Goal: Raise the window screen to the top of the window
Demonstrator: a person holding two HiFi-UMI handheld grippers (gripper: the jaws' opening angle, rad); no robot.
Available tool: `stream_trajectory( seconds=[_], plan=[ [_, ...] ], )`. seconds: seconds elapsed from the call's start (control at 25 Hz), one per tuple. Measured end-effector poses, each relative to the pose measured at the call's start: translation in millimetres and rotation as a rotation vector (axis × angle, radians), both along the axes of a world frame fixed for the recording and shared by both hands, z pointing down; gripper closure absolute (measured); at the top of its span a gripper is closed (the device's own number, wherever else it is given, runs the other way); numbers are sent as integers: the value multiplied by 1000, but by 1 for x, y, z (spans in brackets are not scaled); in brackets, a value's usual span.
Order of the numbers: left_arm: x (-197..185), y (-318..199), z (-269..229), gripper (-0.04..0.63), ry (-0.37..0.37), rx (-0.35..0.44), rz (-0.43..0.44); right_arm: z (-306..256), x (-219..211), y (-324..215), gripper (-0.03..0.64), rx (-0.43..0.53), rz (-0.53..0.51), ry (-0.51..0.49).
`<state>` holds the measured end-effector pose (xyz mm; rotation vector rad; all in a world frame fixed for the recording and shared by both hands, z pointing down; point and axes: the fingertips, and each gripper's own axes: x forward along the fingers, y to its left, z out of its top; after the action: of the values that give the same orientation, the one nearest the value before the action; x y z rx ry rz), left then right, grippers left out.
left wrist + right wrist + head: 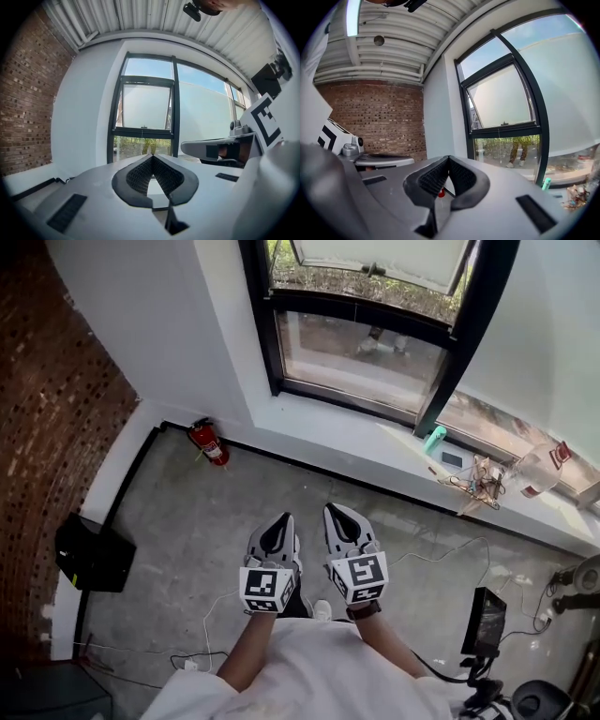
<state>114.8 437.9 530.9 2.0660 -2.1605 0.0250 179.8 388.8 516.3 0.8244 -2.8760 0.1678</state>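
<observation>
Over the grey concrete floor (234, 521), well back from the wall, I hold my left gripper (281, 518) and my right gripper (332, 510) side by side, both aimed toward the window (361, 352). My fingers (138, 174) are pressed together at the tips on both grippers, with nothing between them.

Ahead of me, the window screen (145, 107) shows as a pale panel in the dark-framed upper part of the window. I cannot tell mesh from pane there. Its bottom rail sits about halfway up and carries a small handle (142, 127). Below the rail, the clear lower pane (140, 146) lets greenery through.

A red fire extinguisher (208, 442) stands on the floor against the wall under the window's left corner. A teal bottle (434, 439) stands on the white sill (347, 432), beside some clutter. A brick wall (47, 409) runs along my left, with a black box (94, 554) on the floor at its foot.
</observation>
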Motion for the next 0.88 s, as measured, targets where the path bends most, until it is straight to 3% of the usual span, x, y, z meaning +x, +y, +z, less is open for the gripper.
stream_trajectory(
  seconds=[0.24,0.44,0.64,0.88],
  plan=[
    [-28,-91,8,594,14,9,78,29,-33,-97,615,-71,60,21],
    [-94,-172,4,594,31,25,96,11,-93,-173,615,-29,65,41],
    [-142,-253,-19,594,1,81,159,-6,-127,-247,615,13,130,55],
    [-153,-321,-1,594,20,28,239,16,-137,-300,615,-59,199,73]
  ],
)
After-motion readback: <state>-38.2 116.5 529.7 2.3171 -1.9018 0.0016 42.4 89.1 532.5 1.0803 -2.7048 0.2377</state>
